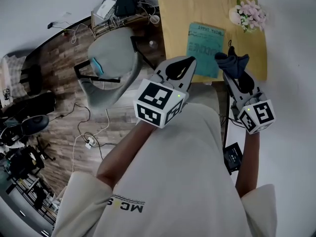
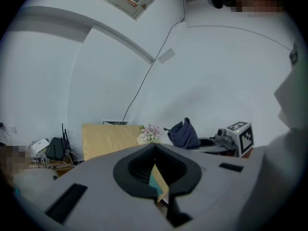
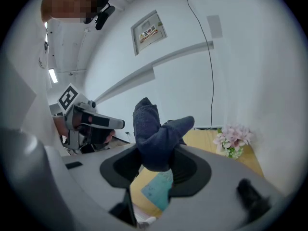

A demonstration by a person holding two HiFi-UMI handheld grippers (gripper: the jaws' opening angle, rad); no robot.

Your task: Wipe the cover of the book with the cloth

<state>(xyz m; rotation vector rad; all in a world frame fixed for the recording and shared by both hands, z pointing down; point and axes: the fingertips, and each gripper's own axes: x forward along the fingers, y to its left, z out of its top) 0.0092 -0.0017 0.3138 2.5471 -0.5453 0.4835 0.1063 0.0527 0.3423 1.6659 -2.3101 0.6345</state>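
A teal book (image 1: 205, 48) lies flat on the tan table (image 1: 177, 14), near its front edge. My right gripper (image 1: 229, 73) hangs over the table's front right and is shut on a dark blue cloth (image 1: 232, 63). The cloth (image 3: 156, 134) sticks up bunched from the right gripper (image 3: 159, 150), with the book (image 3: 159, 189) showing below it. My left gripper (image 1: 191, 59) hovers just left of the book, shut, with nothing in it. In the left gripper view the left gripper (image 2: 154, 146) frames a sliver of the book (image 2: 156, 179), and the cloth (image 2: 184, 134) appears to the right.
A bunch of pink flowers (image 1: 248, 14) sits at the table's far right corner. A grey chair (image 1: 111, 68) stands left of the table. Cables and a router (image 1: 126, 4) lie on the wood floor. A black device (image 1: 232, 156) lies at lower right.
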